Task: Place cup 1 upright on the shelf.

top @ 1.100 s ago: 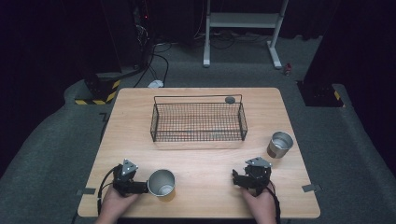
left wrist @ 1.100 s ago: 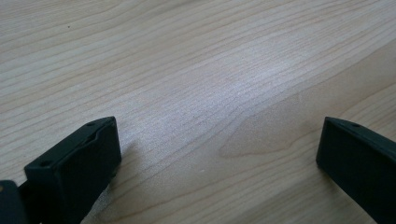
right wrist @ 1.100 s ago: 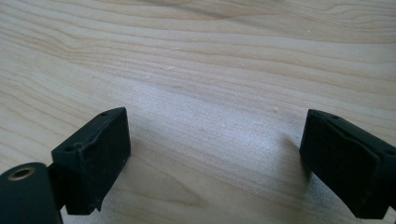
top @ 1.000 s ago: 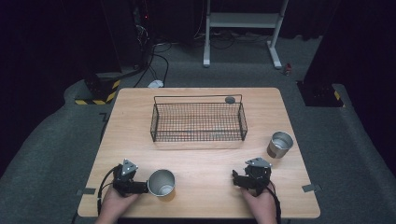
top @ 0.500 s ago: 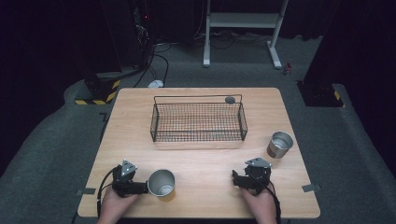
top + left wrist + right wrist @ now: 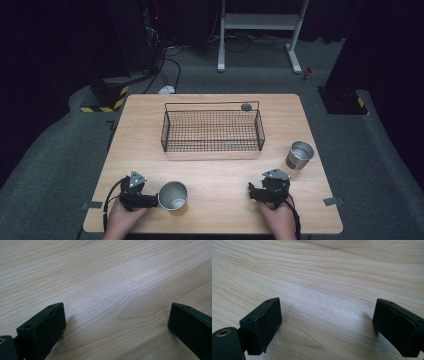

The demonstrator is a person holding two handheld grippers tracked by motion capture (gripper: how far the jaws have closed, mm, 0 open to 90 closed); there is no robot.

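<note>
The left hand-held black gripper (image 6: 150, 200) rests low on the pale wooden table (image 6: 215, 175) near its front edge, its jaws spread wide with nothing between them — the left gripper view has bare wood grain in the gap. Just beside its tips in the high view, on the side toward the table's middle, stands an open-topped round steel cup (image 6: 173, 196); whether the tips touch its wall cannot be told. The right hand-held black gripper (image 6: 256, 192) also lies near the front edge, well apart from the first, jaws equally parted and empty over bare wood. A second round steel cup (image 6: 300, 154) stands upright beyond it, toward the table's right edge — near, not touching. Farther back, mid-table, sits a rectangular black wire basket (image 6: 212, 131), with a small dark round disc (image 6: 246, 106) by its far right corner.
</note>
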